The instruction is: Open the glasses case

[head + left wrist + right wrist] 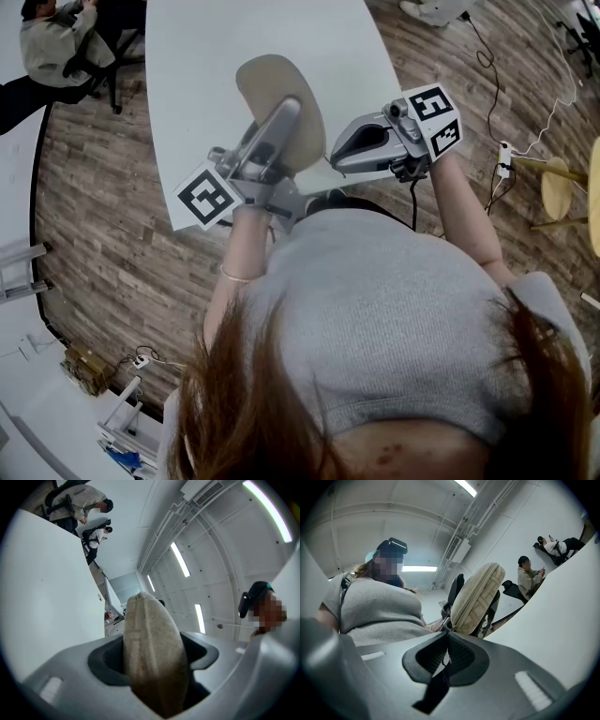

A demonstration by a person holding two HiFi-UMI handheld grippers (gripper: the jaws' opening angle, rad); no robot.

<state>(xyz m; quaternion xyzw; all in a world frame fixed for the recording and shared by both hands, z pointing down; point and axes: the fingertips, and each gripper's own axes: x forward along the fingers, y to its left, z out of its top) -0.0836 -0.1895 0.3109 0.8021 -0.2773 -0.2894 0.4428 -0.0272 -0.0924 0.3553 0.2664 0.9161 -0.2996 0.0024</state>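
The glasses case (267,86) is a beige oval pouch with a zip round its edge. It is held on edge above the white table (206,56). My left gripper (279,127) is shut on it, jaws wide round its body; the case (152,644) fills the gap in the left gripper view. My right gripper (336,159) comes in from the right, level with the case's near end. Its jaws (446,637) are shut, tips against the lower end of the case (476,599). A thin dark strap (436,686), seemingly the zip pull, runs back between the pads.
The table's near edge (234,211) lies just under the grippers, with wood floor around it. Seated people (52,42) and a chair are at the far left. A yellow stool (556,187) and cables with a power strip (504,159) stand on the right.
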